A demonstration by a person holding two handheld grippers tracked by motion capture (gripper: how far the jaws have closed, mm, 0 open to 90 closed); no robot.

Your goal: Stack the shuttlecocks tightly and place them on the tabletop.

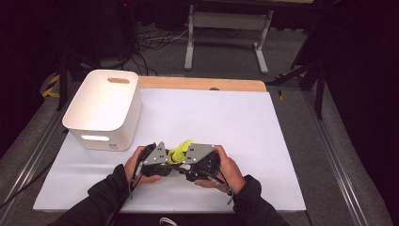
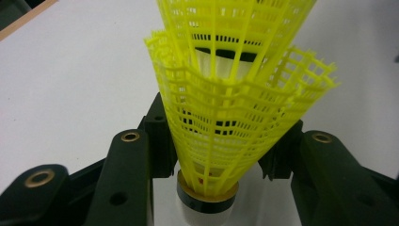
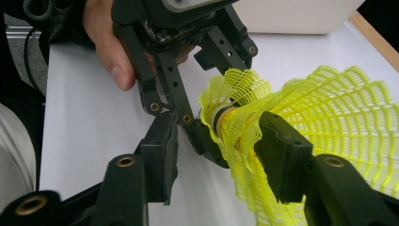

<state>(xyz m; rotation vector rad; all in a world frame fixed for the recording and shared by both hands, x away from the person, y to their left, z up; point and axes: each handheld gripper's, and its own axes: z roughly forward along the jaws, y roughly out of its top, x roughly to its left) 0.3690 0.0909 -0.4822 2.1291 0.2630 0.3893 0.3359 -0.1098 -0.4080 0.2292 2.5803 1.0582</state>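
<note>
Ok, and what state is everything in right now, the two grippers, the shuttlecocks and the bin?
left gripper: fingers shut on the near shuttlecock's skirt.
right gripper: fingers open, one clear of the mesh.
near shuttlecock: gripped, cork end toward the left gripper.
second shuttlecock: nested into the near one.
white bin: upright, open-topped, looks empty.

I'm working in what looks like a lab or recording studio set up for data capture. The wooden table [image 1: 202,84] is covered with a plain white sheet [image 1: 226,127], and black curtains close off the sides. Behind it I see a grey carpeted floor [image 1: 226,61] with loose cables [image 1: 150,42], the metal legs of an adjustable desk [image 1: 226,33], dark stand legs, and aluminium rails [image 1: 336,160] flanking my table.
</note>
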